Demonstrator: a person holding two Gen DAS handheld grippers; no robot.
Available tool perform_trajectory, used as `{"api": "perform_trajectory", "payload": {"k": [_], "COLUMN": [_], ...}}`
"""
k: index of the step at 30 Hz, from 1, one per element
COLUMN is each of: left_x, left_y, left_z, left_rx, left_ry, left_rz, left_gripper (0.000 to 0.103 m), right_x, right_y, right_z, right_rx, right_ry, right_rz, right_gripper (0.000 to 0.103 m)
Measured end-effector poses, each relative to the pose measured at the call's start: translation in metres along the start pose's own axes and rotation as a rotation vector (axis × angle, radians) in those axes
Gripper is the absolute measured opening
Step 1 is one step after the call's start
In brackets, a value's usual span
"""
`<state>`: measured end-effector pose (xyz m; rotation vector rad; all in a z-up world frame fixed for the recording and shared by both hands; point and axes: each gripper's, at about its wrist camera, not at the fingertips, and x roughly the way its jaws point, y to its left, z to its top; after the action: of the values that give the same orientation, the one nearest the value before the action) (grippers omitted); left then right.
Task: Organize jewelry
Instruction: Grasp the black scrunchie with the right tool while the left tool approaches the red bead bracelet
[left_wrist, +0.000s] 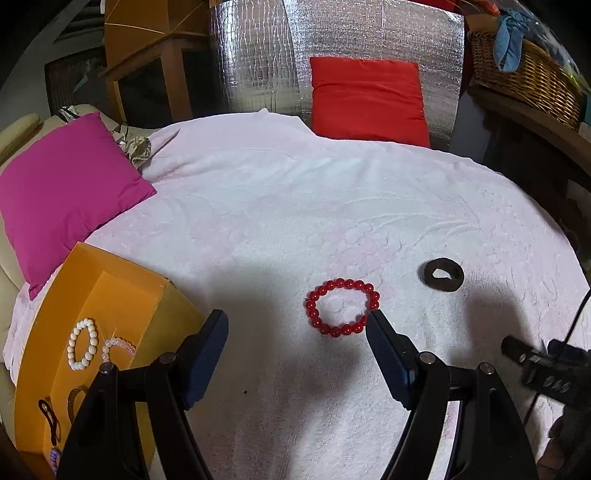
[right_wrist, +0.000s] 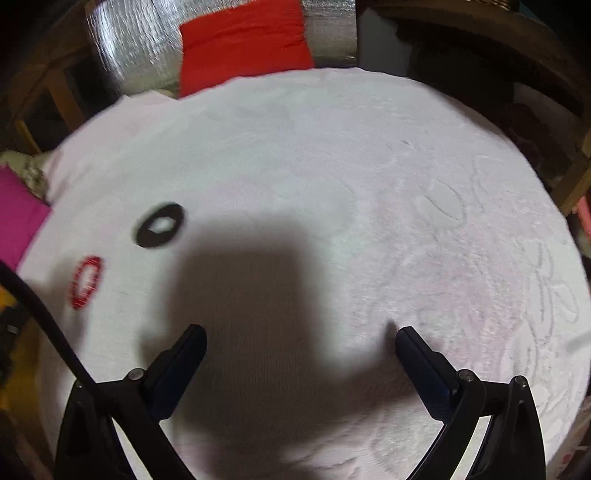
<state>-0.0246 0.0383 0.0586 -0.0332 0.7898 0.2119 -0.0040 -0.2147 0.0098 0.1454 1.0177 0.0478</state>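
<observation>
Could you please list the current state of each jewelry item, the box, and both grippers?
red bead bracelet: flat on the white towel, outside the box, not gripped.
black ring band: flat on the towel, apart from the bracelet.
orange box: open, on the towel's edge.
white bead bracelet: lying inside the box.
pink bead bracelet: inside the box, beside the white one.
left gripper: open, empty.
right gripper: open, empty.

light: bright overhead | shadows: hard | right view: motion-blurred | edges: fisheye-dark
</observation>
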Motion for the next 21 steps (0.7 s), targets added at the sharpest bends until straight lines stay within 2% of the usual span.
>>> {"api": "perform_trajectory", "payload": {"k": [2, 6, 9, 14, 18, 21], "left_x": [-0.001, -0.002, -0.003, 0.0, 0.011, 0.024], "left_y": [-0.001, 0.002, 0.007, 0.013, 0.017, 0.021], "left_z": [-0.001, -0.002, -0.002, -0.003, -0.004, -0.006], "left_rx": [0.008, 0.021, 0.02, 0.026, 0.032, 0.017], "left_ry": [-0.001, -0.005, -0.007, 0.003, 0.05, 0.097], "left_rz": [0.001, 0.004, 0.001, -0.011, -0.065, -0.102], "left_gripper": [0.077, 0.077, 0.077, 0.077, 0.077, 0.077], "right_x": [-0.01, -0.035, -0.042, -0.035, -0.027, -0.013], "right_y": [0.003, 0.019, 0.025, 0.026, 0.024, 0.033], "right_z": [0.004, 0.006, 0.009, 0.02, 0.026, 0.029], "right_rx": [0.009, -0.054, -0.071, -0.093, -0.105, -0.142], "right_ry": [-0.034, -0.121, -0.15, -0.14, -0.141, -0.128], "right_rz": [0.026, 0.03, 0.043, 0.076, 0.111, 0.135], "right_gripper": [0.103, 0.103, 0.103, 0.103, 0.103, 0.093]}}
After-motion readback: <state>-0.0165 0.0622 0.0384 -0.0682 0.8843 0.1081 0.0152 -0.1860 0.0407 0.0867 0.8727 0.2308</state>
